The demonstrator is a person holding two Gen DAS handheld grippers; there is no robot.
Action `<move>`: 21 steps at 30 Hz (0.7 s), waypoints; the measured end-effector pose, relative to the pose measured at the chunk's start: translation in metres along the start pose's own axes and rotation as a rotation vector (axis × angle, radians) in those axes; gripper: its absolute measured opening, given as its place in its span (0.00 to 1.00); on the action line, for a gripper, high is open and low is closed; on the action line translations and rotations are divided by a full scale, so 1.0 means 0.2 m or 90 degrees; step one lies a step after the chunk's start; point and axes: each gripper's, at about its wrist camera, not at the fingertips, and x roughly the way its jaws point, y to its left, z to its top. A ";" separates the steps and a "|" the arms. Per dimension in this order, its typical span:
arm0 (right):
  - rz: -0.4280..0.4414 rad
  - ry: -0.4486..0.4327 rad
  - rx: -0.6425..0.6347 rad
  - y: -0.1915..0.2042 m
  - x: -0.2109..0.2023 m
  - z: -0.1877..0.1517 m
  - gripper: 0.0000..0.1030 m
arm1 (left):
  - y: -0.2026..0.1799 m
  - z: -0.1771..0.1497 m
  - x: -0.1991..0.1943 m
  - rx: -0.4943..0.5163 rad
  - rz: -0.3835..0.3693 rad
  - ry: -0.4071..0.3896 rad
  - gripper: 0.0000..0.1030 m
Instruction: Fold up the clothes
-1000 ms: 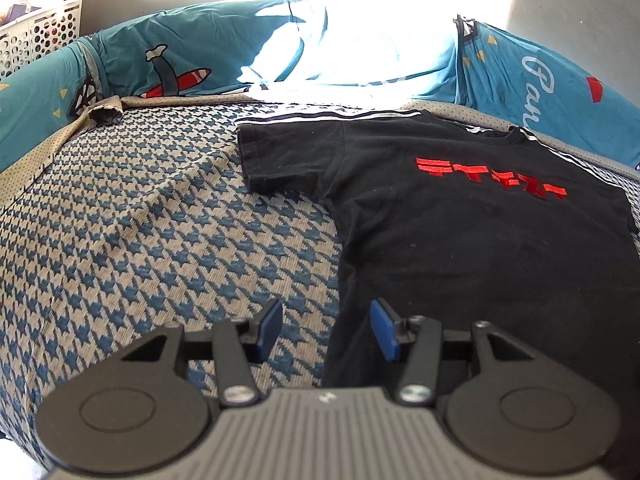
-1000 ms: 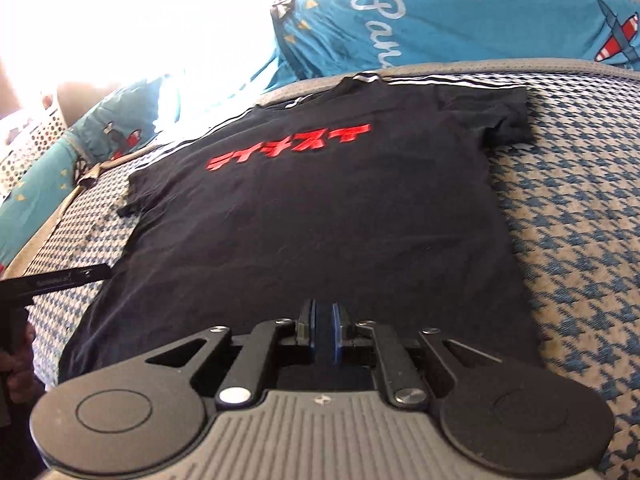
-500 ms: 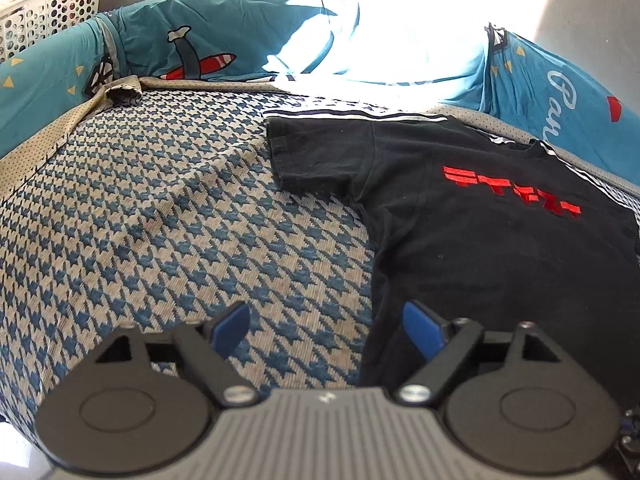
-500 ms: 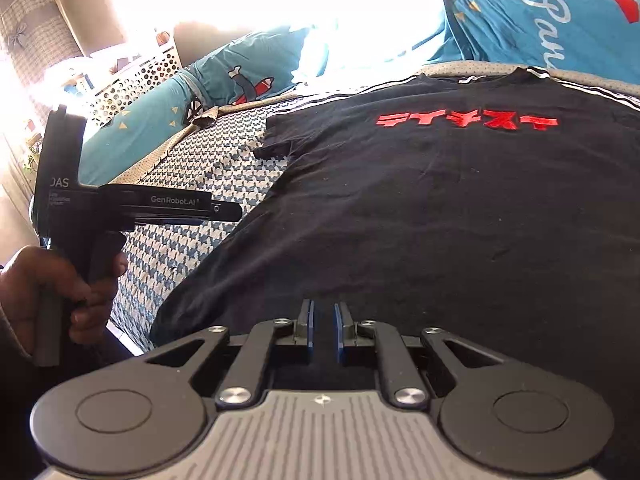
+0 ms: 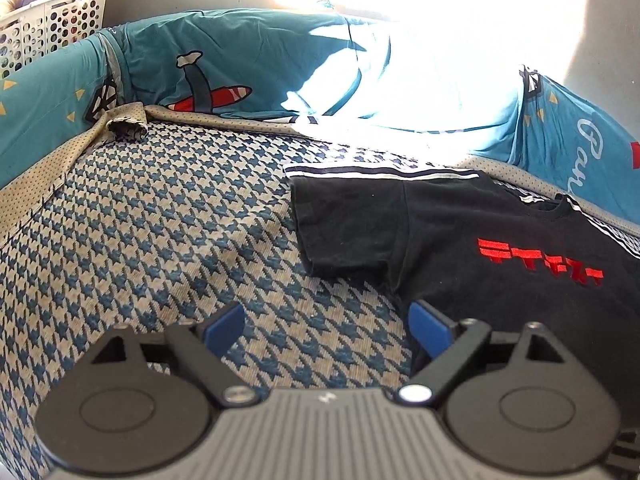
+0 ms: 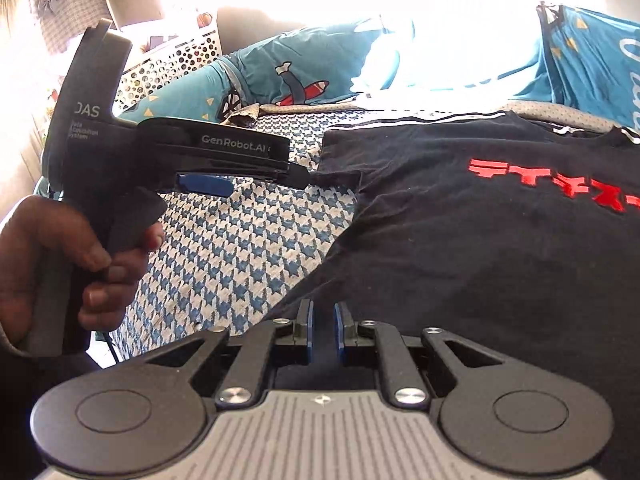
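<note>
Left wrist view, tool: my left gripper [image 5: 326, 330] is spread wide, nothing between the pads, hovering over the houndstooth bed cover [image 5: 160, 240].
Left wrist view, garment: the black T-shirt [image 5: 480, 280] lies ahead and to the right of my fingers, print up; its sleeve [image 5: 344, 224] is spread flat just beyond the right pad.
Right wrist view, tool: my right gripper [image 6: 322, 332] is nearly pressed together, a narrow slit between the pads; it sits low at the shirt's near edge, and I cannot tell whether any cloth is caught.
Right wrist view, company: the other gripper shows off to my left, held in a hand [image 6: 72, 264], above bare cover.
Progress: shirt lies open and flat, both sleeves out, no fold visible.
Left to do: as I judge it, every fold of this shirt.
Surroundings: teal pillows [image 5: 224, 64] and a white basket [image 5: 48, 28] far ahead.
</note>
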 end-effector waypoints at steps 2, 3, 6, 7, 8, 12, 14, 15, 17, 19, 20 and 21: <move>-0.007 -0.006 -0.027 0.02 0.06 0.04 0.12 | 0.03 0.02 0.02 -0.018 0.006 0.000 0.87; -0.006 -0.011 -0.039 0.02 0.09 0.06 0.12 | 0.05 0.04 0.02 -0.032 0.003 0.001 0.87; -0.004 -0.021 -0.065 0.02 0.18 0.12 0.12 | 0.10 0.05 0.03 -0.070 -0.009 0.008 0.87; -0.006 -0.023 -0.072 0.02 0.21 0.13 0.12 | 0.11 0.06 0.04 -0.078 -0.013 0.009 0.87; -0.009 -0.024 -0.078 0.01 0.25 0.15 0.12 | 0.11 0.06 0.04 -0.078 -0.014 0.010 0.87; -0.040 -0.017 -0.107 0.01 0.34 0.18 0.12 | 0.11 0.06 0.05 -0.075 -0.020 0.013 0.87; -0.061 -0.012 -0.120 0.01 0.37 0.17 0.16 | 0.10 0.06 0.05 -0.067 -0.015 0.013 0.87; -0.071 -0.009 -0.126 0.01 0.38 0.17 0.19 | 0.10 0.06 0.05 -0.066 -0.014 0.014 0.87; -0.091 -0.003 -0.138 0.01 0.41 0.17 0.21 | 0.10 0.06 0.06 -0.073 -0.015 0.016 0.87; -0.112 -0.010 -0.171 0.03 0.42 0.15 0.21 | 0.10 0.06 0.06 -0.081 -0.019 0.019 0.87; -0.118 -0.014 -0.183 0.04 0.42 0.15 0.21 | 0.10 0.06 0.06 -0.085 -0.021 0.020 0.87; -0.123 -0.019 -0.194 0.05 0.43 0.14 0.21 | 0.10 0.05 0.06 -0.088 -0.022 0.021 0.87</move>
